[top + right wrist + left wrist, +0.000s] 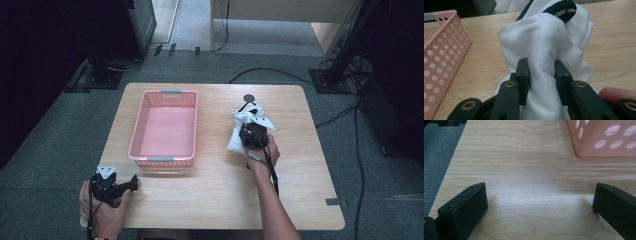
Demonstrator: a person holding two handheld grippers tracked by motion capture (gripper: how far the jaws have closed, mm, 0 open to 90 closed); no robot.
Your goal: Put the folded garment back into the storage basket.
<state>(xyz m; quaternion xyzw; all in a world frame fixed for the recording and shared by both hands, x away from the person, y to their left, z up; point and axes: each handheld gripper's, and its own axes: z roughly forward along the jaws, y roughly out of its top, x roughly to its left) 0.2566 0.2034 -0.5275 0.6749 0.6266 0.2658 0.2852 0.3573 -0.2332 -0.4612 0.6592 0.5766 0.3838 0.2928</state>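
A white cloth with a black trim [241,125] [544,42] lies bunched right of the table's middle. My right gripper [254,135] [541,72] is shut on a fold of it, the fabric squeezed between the two black jaws. A pink perforated basket [138,135] [441,47] [584,147] stands left of centre with nothing inside. My left gripper [131,184] [539,202] rests at the table's front left corner, just in front of the basket, its jaws wide apart over bare wood.
The wooden table [220,200] has rounded corners and a small dark round mark [248,97] near its far edge. Cables [350,125] run over the grey carpet to the right, and dark stands flank the far side.
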